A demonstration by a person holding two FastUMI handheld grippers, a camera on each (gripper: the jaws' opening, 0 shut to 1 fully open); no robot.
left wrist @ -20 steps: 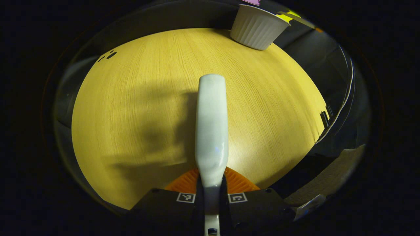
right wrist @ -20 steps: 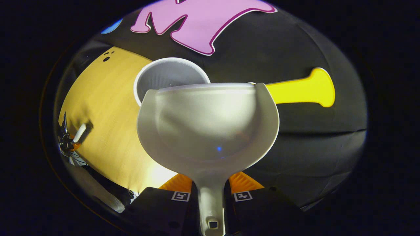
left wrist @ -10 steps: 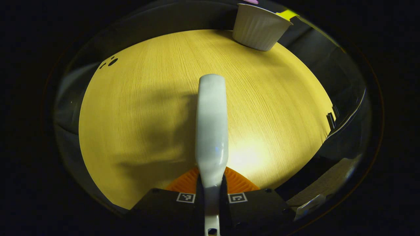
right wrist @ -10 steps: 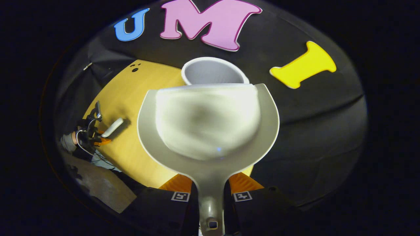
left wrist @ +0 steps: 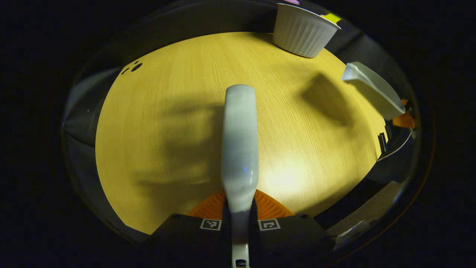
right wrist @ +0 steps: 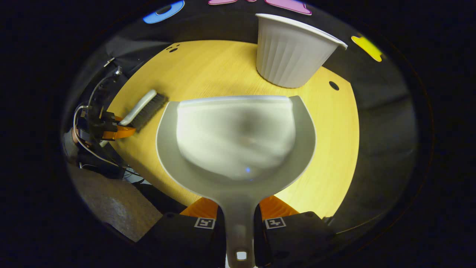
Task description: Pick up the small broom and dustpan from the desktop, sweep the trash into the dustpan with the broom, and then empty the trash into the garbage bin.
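My left gripper [left wrist: 238, 212] is shut on the handle of the small white broom [left wrist: 240, 141], which points forward over the round wooden table [left wrist: 167, 111]. In the right gripper view the broom [right wrist: 143, 107] shows its dark bristles at the table's left edge, held by the left gripper [right wrist: 111, 130]. My right gripper [right wrist: 240, 214] is shut on the handle of the white dustpan [right wrist: 236, 137], whose pan looks empty and is held over the table. The dustpan [left wrist: 372, 89] also appears at the right of the left gripper view. A white ribbed garbage bin [right wrist: 290, 56] stands upright at the table's far side, just beyond the dustpan.
The bin [left wrist: 303, 29] sits near the table's far edge in the left gripper view. Small dark holes [left wrist: 134, 67] mark the tabletop at the far left, and another hole [right wrist: 334, 85] lies right of the bin. Cables and a person's hand [right wrist: 80, 137] are at the left.
The right gripper has tipped the dustpan back down from over the bin and now holds it lower over the table. The dustpan has come into the left gripper view. The broom has hardly moved.
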